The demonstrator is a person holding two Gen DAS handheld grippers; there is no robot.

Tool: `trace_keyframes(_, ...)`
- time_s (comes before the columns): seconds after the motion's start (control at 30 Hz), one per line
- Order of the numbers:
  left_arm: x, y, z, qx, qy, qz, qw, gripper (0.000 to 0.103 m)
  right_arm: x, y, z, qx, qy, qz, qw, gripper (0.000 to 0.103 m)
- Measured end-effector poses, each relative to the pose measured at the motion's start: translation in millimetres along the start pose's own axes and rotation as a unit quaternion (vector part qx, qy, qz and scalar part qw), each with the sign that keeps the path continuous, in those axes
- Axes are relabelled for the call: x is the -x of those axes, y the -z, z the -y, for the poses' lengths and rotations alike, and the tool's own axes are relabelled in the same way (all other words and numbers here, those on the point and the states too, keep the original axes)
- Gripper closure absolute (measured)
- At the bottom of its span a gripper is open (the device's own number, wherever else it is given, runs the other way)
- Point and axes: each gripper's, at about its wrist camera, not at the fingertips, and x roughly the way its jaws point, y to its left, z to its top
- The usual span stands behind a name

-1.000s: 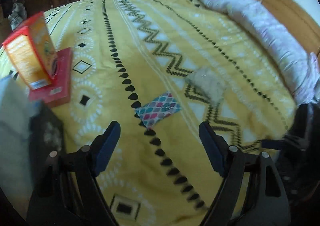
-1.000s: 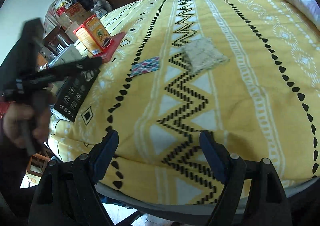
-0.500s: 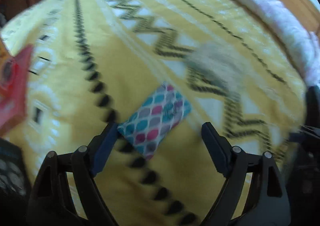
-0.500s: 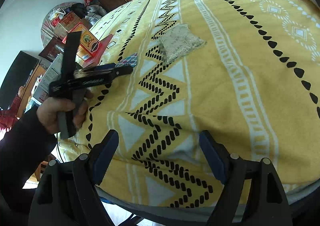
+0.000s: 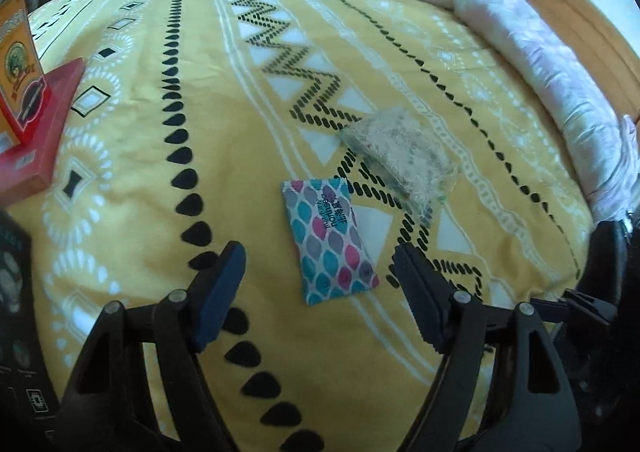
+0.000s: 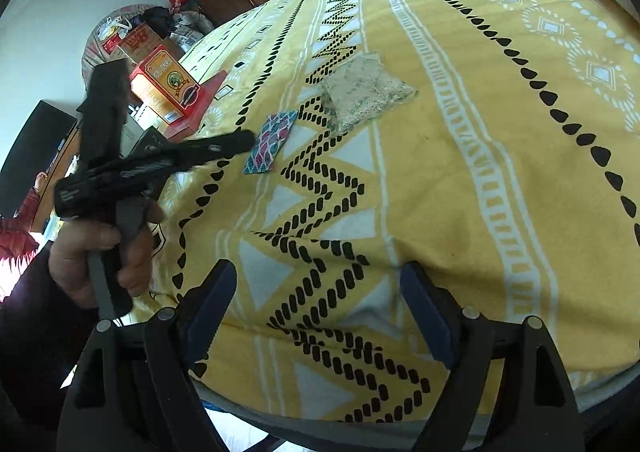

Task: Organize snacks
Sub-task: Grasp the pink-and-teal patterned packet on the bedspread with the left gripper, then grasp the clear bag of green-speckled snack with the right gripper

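Observation:
A small snack packet (image 5: pixel 330 238) with a teal, pink and grey scale pattern lies flat on the yellow bedspread (image 5: pixel 208 99). It also shows in the right wrist view (image 6: pixel 271 141). A clear bag of pale grainy snack (image 5: pixel 400 153) lies just beyond it, also seen from the right (image 6: pixel 366 89). My left gripper (image 5: pixel 318 258) is open and empty, jaws either side of the patterned packet's near end, just above it. My right gripper (image 6: pixel 316 282) is open and empty over the bed's near edge.
An orange box (image 5: pixel 16 63) stands on a flat red box (image 5: pixel 42 131) at the left; both show in the right wrist view (image 6: pixel 168 83). A black box (image 5: pixel 16 292) lies near the left edge. A pink quilt (image 5: pixel 520 35) lines the headboard side.
My left gripper has moved forward and down to the patterned packet, which now lies between its open jaws. The right gripper has stayed near the bed's edge.

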Motion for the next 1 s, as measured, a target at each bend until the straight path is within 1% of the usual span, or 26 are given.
trace_keyframes(0.07,-11,0,1,0.009,-0.021,-0.009,0.9997,0.025,2,-2,-2,0.007,0.005,0.002,1.0,0.017)
trace_keyframes(0.13,-16,0,3,0.006,-0.042,-0.003,0.9991,0.027,3,-8,-2,0.015,0.01,0.004,1.0,0.016)
trace_keyframes(0.2,-16,0,5,0.001,-0.058,0.002,0.9983,0.036,3,-16,-3,0.023,0.014,0.009,1.0,0.016)
trace_keyframes(0.23,-14,-1,2,0.002,-0.061,0.004,0.9981,0.051,3,-22,-4,0.028,0.017,0.013,0.999,0.016)
trace_keyframes(0.27,-12,0,-2,0.005,-0.061,0.006,0.9981,0.062,3,-28,-4,0.033,0.02,0.017,0.999,0.016)
trace_keyframes(0.33,-6,-1,-9,0.016,-0.058,0.01,0.9981,0.063,0,-45,-5,0.045,0.03,0.026,0.998,0.016)
trace_keyframes(0.43,9,3,-18,0.029,-0.063,0.025,0.9973,0.063,-13,-73,-6,0.066,0.047,0.028,0.996,0.017)
trace_keyframes(0.5,18,5,-24,0.036,-0.065,0.033,0.9967,0.063,-29,-94,-8,0.084,0.063,0.026,0.994,0.017)
trace_keyframes(0.67,33,8,-32,0.05,-0.065,0.041,0.9958,0.063,-71,-131,-11,0.111,0.083,0.009,0.99,0.017)
trace_keyframes(0.77,36,8,-34,0.049,-0.066,0.039,0.9958,0.063,-101,-142,-11,0.135,0.107,-0.016,0.985,0.017)
trace_keyframes(0.83,35,8,-36,0.054,-0.067,0.037,0.9956,0.063,-119,-142,-5,0.134,0.117,-0.04,0.983,0.016)
trace_keyframes(0.93,35,9,-37,0.058,-0.069,0.036,0.9953,0.063,-124,-138,-4,0.142,0.122,-0.038,0.982,0.016)
trace_keyframes(0.97,35,9,-36,0.058,-0.069,0.036,0.9953,0.063,-123,-139,-4,0.141,0.124,-0.036,0.982,0.018)
trace_keyframes(1.0,36,9,-36,0.058,-0.069,0.037,0.9952,0.063,-119,-138,-2,0.134,0.128,-0.031,0.982,0.031)
